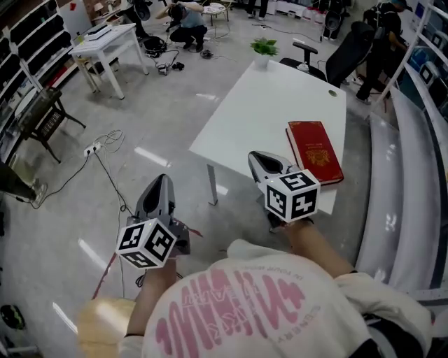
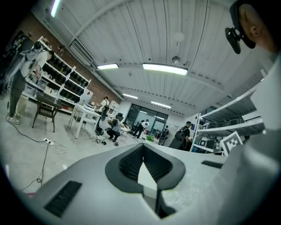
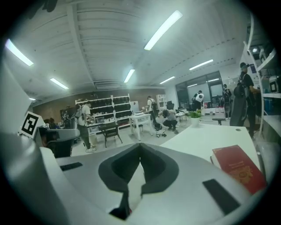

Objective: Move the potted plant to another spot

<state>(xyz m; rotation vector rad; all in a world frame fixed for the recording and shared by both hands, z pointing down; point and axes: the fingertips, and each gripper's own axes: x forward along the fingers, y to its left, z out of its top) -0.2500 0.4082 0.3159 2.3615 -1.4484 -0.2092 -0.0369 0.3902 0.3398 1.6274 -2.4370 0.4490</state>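
Observation:
A small green potted plant (image 1: 264, 50) stands at the far end of the white table (image 1: 266, 105); it also shows small and distant in the left gripper view (image 2: 150, 138) and the right gripper view (image 3: 194, 115). My left gripper (image 1: 162, 180) hangs over the floor, left of the table's near corner. Its jaws (image 2: 143, 147) are shut with nothing between them. My right gripper (image 1: 260, 159) reaches over the table's near edge, beside a red book (image 1: 314, 152), and is shut and empty (image 3: 140, 147). Both grippers are far from the plant.
The red book (image 3: 239, 169) lies on the table's near right part. A black office chair (image 1: 350, 52) stands behind the table. A second white table (image 1: 105, 42), a dark chair (image 1: 42, 119), floor cables (image 1: 98, 147) and a crouching person (image 1: 185, 21) are at left. A curved white counter (image 1: 413, 175) runs along the right.

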